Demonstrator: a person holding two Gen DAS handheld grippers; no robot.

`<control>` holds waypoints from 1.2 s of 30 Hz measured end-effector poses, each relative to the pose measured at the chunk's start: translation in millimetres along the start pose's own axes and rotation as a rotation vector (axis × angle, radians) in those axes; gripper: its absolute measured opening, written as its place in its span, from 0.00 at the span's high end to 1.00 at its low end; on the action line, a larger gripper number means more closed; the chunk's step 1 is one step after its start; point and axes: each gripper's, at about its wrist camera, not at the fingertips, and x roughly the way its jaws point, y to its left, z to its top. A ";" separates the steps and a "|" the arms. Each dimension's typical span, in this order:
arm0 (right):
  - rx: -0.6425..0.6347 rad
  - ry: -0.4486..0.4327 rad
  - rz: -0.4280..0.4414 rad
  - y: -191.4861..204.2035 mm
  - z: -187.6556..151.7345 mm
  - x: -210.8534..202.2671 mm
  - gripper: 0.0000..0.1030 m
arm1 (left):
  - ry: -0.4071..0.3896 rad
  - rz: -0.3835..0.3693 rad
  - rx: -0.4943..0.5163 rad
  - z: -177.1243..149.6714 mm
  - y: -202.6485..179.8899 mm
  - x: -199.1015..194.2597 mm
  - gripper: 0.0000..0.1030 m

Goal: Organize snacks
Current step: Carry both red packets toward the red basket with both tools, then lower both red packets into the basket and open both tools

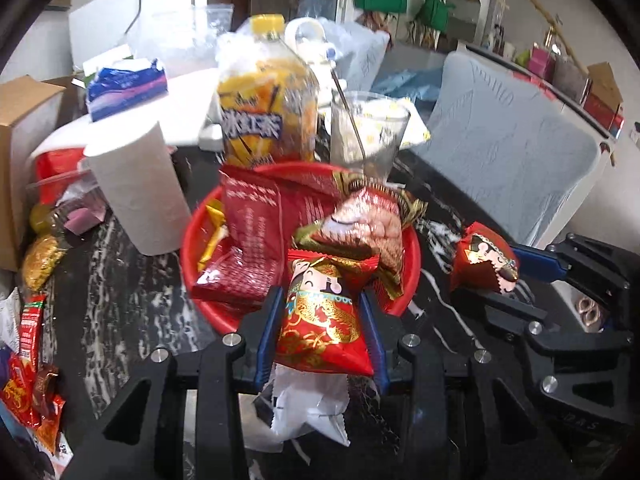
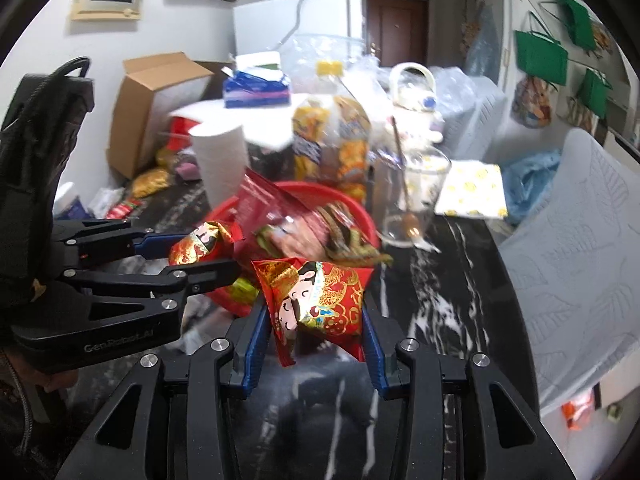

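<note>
Snacks fill the red bowl (image 1: 192, 240) in the left wrist view, where the left gripper (image 1: 323, 320) clamps a red cartoon-figure packet (image 1: 320, 316) at the bowl's near rim; Chinese characters mark the bottle (image 1: 264, 112) behind. In the right wrist view the right gripper (image 2: 316, 316) pinches another red figure packet (image 2: 316, 296) near the bowl; the left gripper's body reads "GenRobot.AI".

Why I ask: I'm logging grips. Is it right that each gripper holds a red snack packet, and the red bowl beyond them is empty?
Not quite: the red bowl is not empty; it holds several snack packets, as the left wrist view shows. The rest stands: the left gripper and right gripper each hold a red packet.
</note>
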 end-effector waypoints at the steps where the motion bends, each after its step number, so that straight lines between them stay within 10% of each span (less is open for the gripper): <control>1: 0.000 0.008 -0.005 -1.7 -2.3 2.9 0.60 | 0.003 0.000 0.002 -0.2 -1.2 2.5 0.64; 36: -0.074 0.052 0.127 25.5 14.0 39.9 0.60 | -0.066 0.125 -0.156 -13.1 43.0 -30.9 0.57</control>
